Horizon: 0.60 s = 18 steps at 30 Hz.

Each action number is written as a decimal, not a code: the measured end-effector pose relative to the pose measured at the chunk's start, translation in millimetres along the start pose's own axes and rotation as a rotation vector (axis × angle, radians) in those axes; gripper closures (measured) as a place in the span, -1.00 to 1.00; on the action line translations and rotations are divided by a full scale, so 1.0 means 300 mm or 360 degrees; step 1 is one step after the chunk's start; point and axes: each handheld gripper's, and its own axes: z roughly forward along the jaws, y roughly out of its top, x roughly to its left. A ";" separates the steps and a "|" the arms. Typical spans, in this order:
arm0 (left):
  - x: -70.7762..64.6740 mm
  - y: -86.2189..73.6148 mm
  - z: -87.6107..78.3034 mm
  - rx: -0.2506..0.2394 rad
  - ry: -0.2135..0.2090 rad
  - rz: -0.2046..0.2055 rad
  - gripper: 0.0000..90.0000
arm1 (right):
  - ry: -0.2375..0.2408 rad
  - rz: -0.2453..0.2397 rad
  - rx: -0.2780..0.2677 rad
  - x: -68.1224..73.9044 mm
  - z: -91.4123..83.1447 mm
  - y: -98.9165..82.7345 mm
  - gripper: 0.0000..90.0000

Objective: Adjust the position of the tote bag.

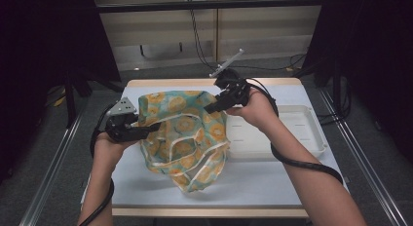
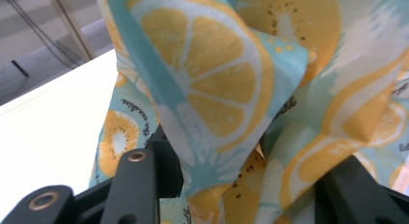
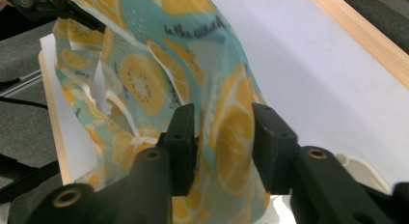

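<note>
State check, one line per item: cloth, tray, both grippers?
lemon-print cloth: crumpled, lifted at both sides, lower part on the table.
white tray: empty, flat on the table right of the cloth.
left gripper: jaws apart, cloth between them.
right gripper: jaws apart, cloth fold between them.

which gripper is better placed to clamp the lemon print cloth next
Probably the right gripper: the lemon print cloth hangs straight between its jaws, a small gap each side. The left gripper has bunched folds between wider jaws.
</note>
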 end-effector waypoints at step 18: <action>0.015 0.013 -0.035 0.0120 0.0100 -0.0046 -0.80 | -0.0007 0.0049 0.0009 -0.013 -0.019 -0.021 0.97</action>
